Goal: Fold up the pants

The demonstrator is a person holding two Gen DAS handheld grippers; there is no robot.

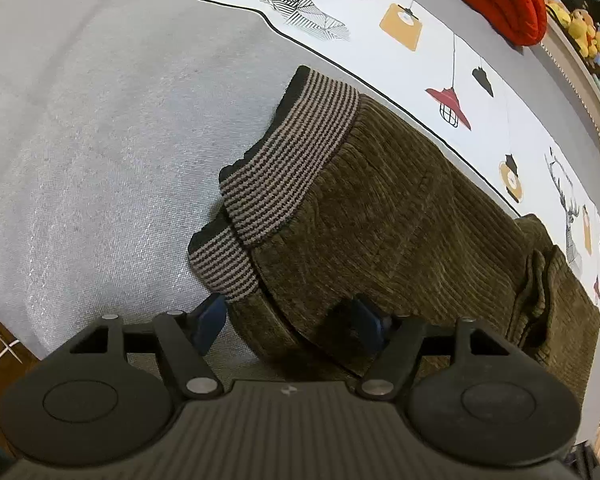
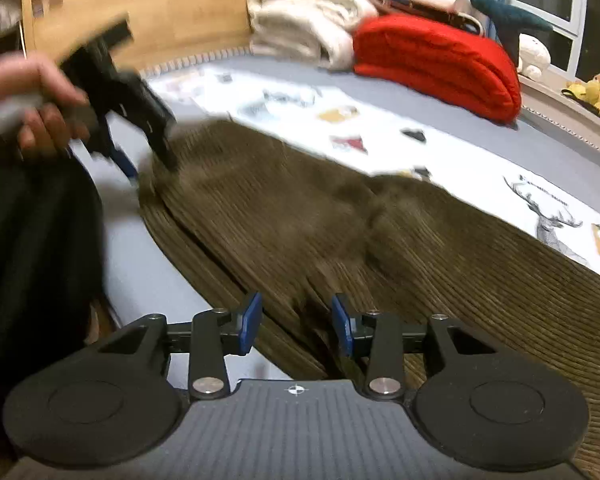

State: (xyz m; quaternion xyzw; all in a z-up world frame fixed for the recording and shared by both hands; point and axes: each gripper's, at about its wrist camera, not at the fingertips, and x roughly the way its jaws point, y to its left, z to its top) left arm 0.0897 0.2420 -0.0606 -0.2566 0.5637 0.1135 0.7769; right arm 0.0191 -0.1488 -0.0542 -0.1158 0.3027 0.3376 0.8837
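while the brown corduroy pants (image 2: 340,232) lie doubled on the grey bed (image 1: 80,140), striped cuffs (image 1: 288,152) stacked, both the left gripper (image 1: 288,320) and right gripper (image 2: 296,320) straddle the near edge with jaws apart, seemingly about to pinch it for the next fold.

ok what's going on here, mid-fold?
A person with a handheld gripper in each hand is working on brown corduroy pants laid on a bed. The left gripper is open at the near edge, by the striped cuffs, fabric between its fingers. The right gripper is open over the layered edge further along. The legs look already stacked one on the other. Neither has closed on the cloth yet.
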